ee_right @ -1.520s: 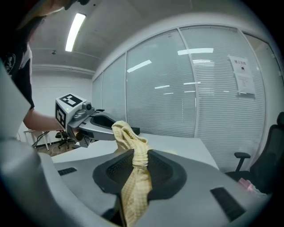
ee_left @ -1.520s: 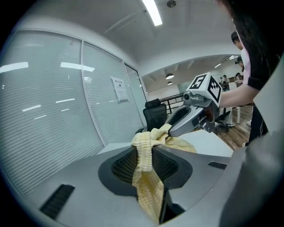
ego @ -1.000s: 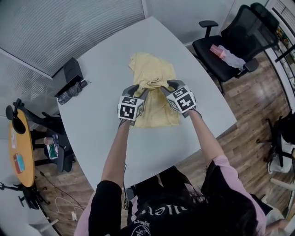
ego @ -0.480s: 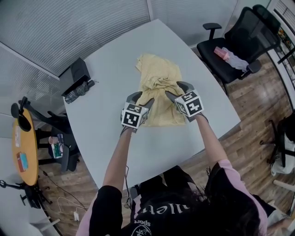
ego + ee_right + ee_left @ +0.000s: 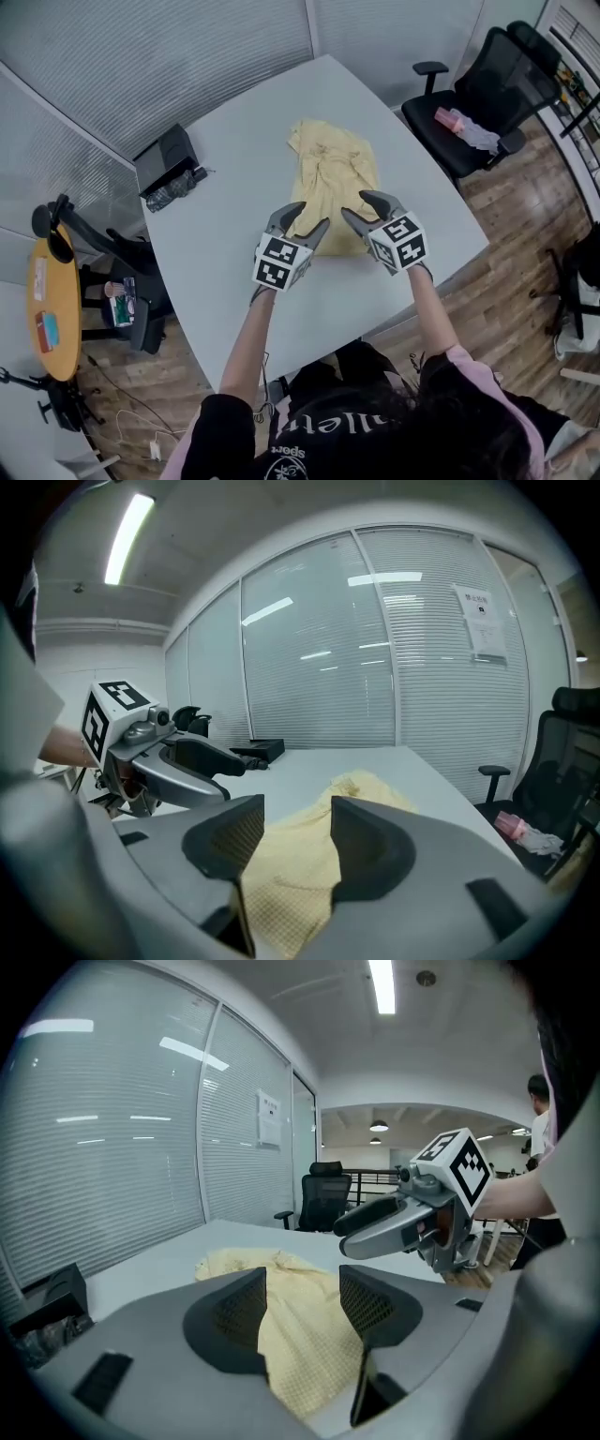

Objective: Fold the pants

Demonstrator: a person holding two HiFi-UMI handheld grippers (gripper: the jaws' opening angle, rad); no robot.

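Head view showed the left gripper (image 5: 311,216) gaping empty and the right gripper (image 5: 356,203) closing on nothing near the yellow pants (image 5: 333,183) on the table (image 5: 234,159), whose rumpled, unheld fold could slump open.

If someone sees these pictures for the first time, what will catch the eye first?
The yellow pants lie crumpled at the middle of the pale table. Over their near edge hover the left gripper, open, and the right gripper, its empty jaws closing.
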